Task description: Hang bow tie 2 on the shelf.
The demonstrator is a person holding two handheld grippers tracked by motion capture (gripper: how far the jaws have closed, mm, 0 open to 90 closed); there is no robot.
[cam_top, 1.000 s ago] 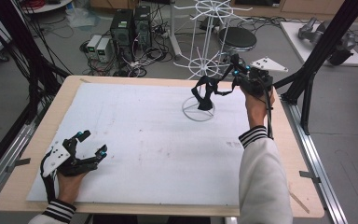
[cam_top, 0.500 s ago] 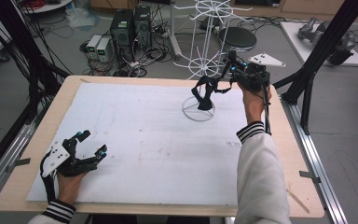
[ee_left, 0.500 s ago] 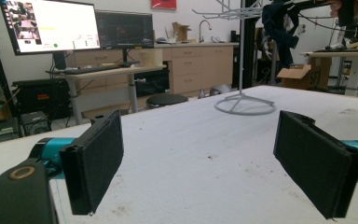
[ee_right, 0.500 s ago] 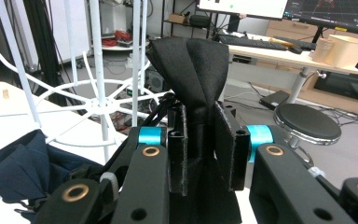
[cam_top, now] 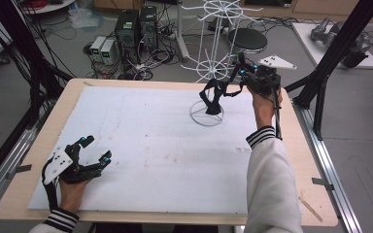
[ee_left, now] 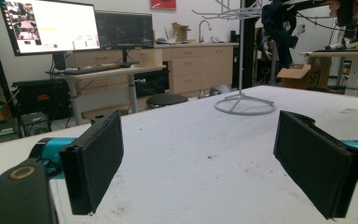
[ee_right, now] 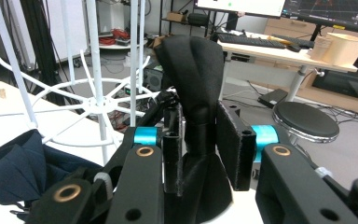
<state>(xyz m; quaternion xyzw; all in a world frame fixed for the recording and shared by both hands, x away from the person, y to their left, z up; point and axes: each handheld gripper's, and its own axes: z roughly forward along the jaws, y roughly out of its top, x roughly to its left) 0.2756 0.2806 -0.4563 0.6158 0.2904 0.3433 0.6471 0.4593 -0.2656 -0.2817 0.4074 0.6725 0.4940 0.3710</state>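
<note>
A white wire rack (cam_top: 206, 115) stands on the far right part of the table, with a round ring base and spoked arms. Dark cloth (cam_top: 213, 97) hangs beside its pole above the base. My right gripper (cam_top: 236, 77) is raised next to the rack. In the right gripper view it (ee_right: 198, 140) is shut on a strip of black fabric (ee_right: 196, 70) that sticks up between the pads (ee_right: 230, 144). A navy cloth (ee_right: 18, 163) hangs at the lower left of the rack (ee_right: 95, 102). My left gripper (cam_top: 96, 149) rests open on the near left, its jaws (ee_left: 200, 158) wide apart and empty.
A white sheet (cam_top: 150, 145) covers the wooden table (cam_top: 291, 160). Black frame posts (cam_top: 330, 63) stand past the right edge. Computers and cables (cam_top: 131, 34) lie on the floor behind, and a round stool (cam_top: 245, 39) stands there.
My right gripper with the black fabric has shifted slightly up and toward the rack. The left gripper has stayed where it was.
</note>
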